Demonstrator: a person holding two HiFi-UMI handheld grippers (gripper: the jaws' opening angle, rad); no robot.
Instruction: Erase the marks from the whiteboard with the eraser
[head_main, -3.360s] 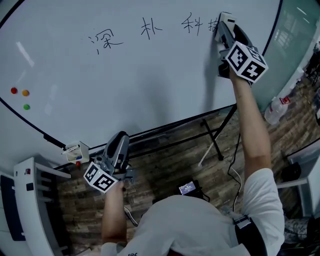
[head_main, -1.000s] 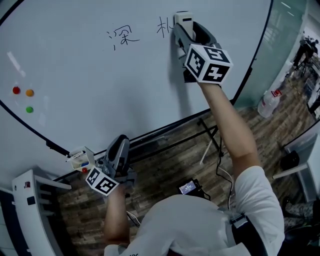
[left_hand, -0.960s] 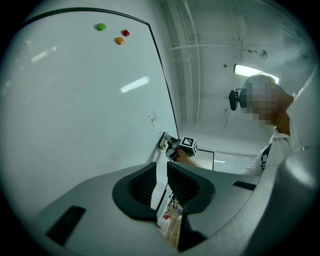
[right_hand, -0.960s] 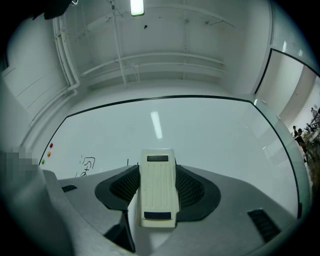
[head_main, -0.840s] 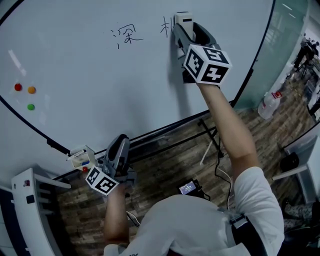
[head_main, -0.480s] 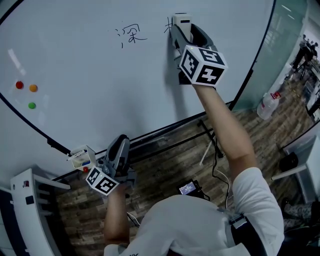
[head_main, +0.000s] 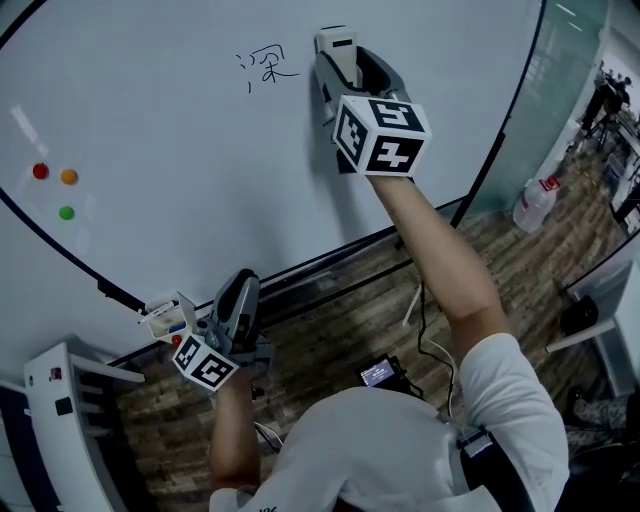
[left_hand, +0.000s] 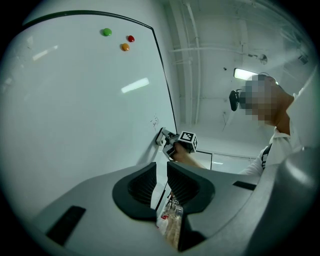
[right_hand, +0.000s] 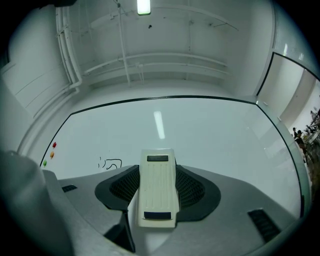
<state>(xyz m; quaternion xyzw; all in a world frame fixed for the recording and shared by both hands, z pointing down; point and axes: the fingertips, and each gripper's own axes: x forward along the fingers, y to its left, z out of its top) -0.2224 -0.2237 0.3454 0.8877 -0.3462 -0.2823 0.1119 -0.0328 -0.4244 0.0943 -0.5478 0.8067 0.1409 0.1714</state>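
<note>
The whiteboard (head_main: 200, 170) bears one black written character (head_main: 268, 66) near its top. My right gripper (head_main: 340, 62) is shut on a white eraser (head_main: 335, 45), which is pressed to the board just right of that character. In the right gripper view the eraser (right_hand: 158, 187) lies between the jaws, with the character (right_hand: 111, 163) to its left. My left gripper (head_main: 238, 290) hangs low by the board's bottom edge. Its jaws stand almost together with nothing between them (left_hand: 161, 172).
Red (head_main: 40, 171), orange (head_main: 68, 176) and green (head_main: 66, 212) magnets sit at the board's left. A small marker box (head_main: 166, 315) rests on the ledge beside the left gripper. The board's stand legs, a small lit device (head_main: 377, 374) and a bottle (head_main: 535, 205) are on the wooden floor.
The right gripper has swept the eraser leftward across the board. The characters on the right are gone and only the leftmost one is left. The left gripper has stayed put.
</note>
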